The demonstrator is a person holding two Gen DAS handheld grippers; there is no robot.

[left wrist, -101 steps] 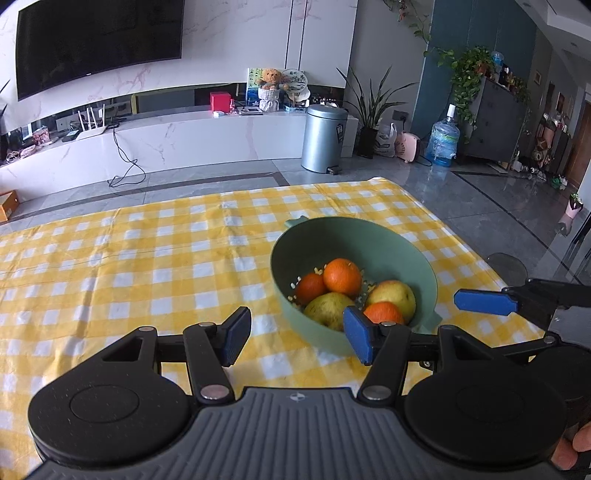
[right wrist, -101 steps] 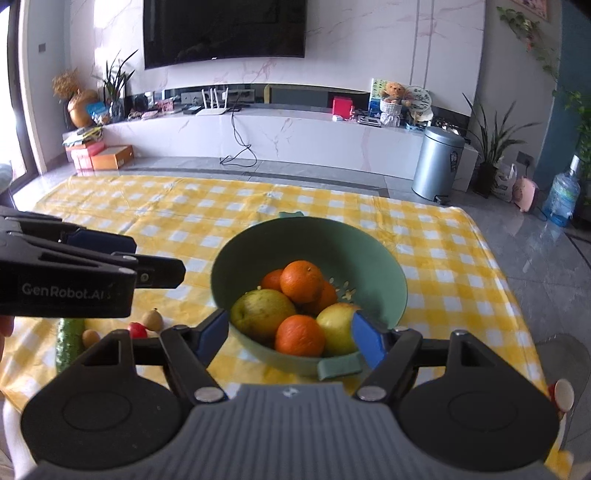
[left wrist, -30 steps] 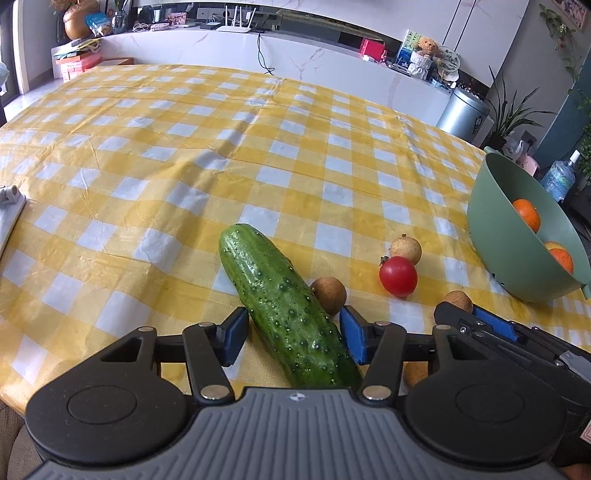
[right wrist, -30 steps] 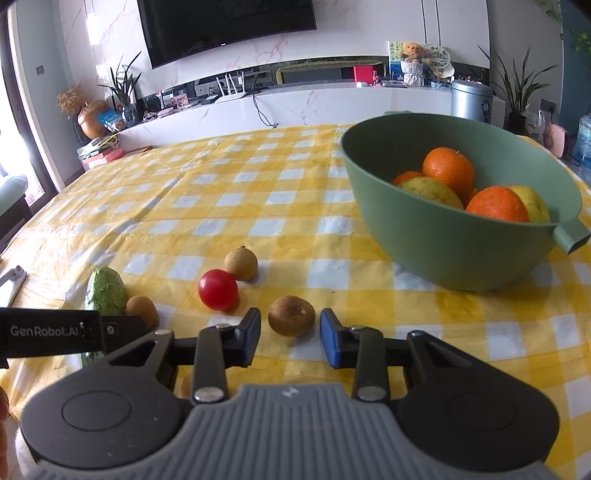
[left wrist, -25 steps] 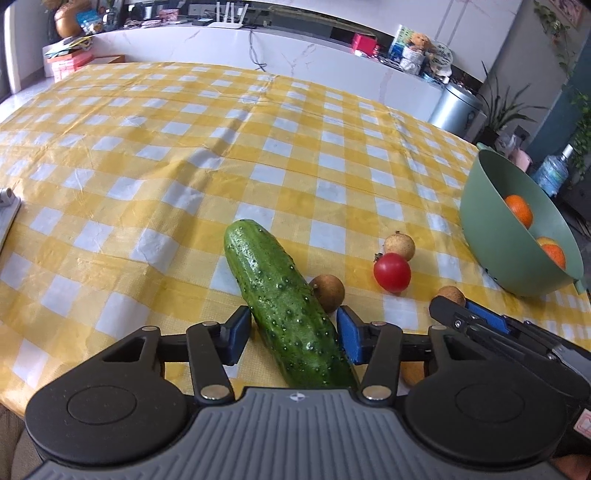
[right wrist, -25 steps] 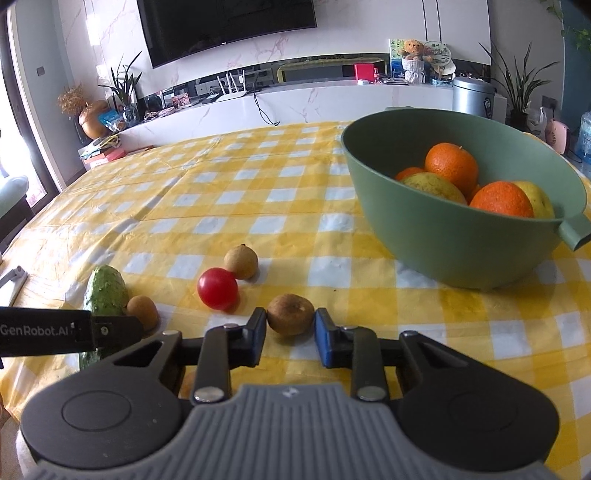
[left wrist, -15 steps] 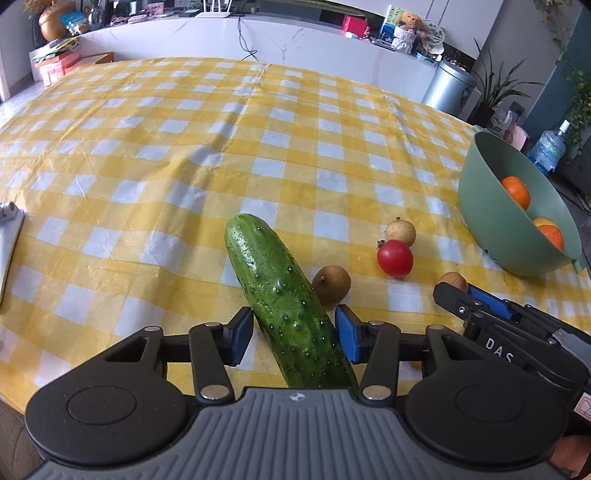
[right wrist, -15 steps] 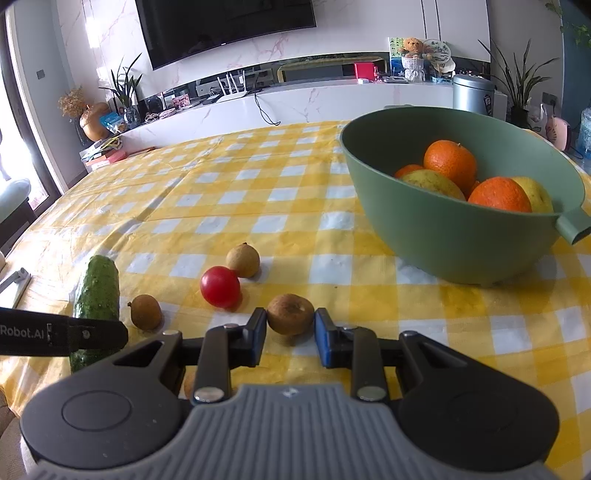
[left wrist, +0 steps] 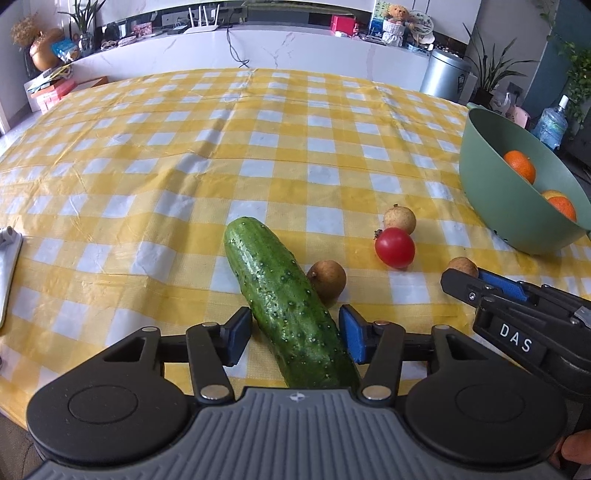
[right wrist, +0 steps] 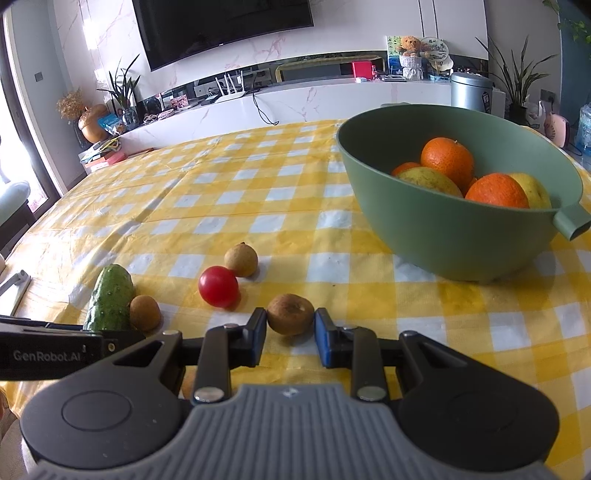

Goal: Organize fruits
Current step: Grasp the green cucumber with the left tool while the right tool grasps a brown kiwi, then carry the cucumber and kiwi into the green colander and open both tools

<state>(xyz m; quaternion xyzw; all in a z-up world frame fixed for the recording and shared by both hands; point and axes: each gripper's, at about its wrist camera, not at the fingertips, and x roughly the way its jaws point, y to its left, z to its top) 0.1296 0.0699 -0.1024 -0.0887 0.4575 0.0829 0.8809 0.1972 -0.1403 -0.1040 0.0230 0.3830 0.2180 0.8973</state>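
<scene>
Left wrist view: the left claw straddles the near half of a cucumber lying on a desk covered by a yellow-and-white checked cloth. Its blue pads have just been easing apart after a squeeze; the left pad touches the cucumber's skin, while a thin gap shows at the right pad, so no firm clamp is seen. Just right of the claw a small brown fruit sits against the cucumber's side, crowding the right pad. Further right and ahead lie a red tomato and, touching it from behind, a pale round fruit. A green bowl holding oranges stands well to the claw's right, and a white object lies at the cloth's left edge. The right wrist view shows the right claw closed on another brown fruit, which rests on the cloth with both pads pressed to its sides. From this claw, the tomato and pale fruit lie just ahead to the left, the cucumber's tip and its brown neighbour further left behind the other tool's black body, and the bowl ahead to the right, piled with oranges and yellow-green fruit. A television and a marble sideboard fill the background.
</scene>
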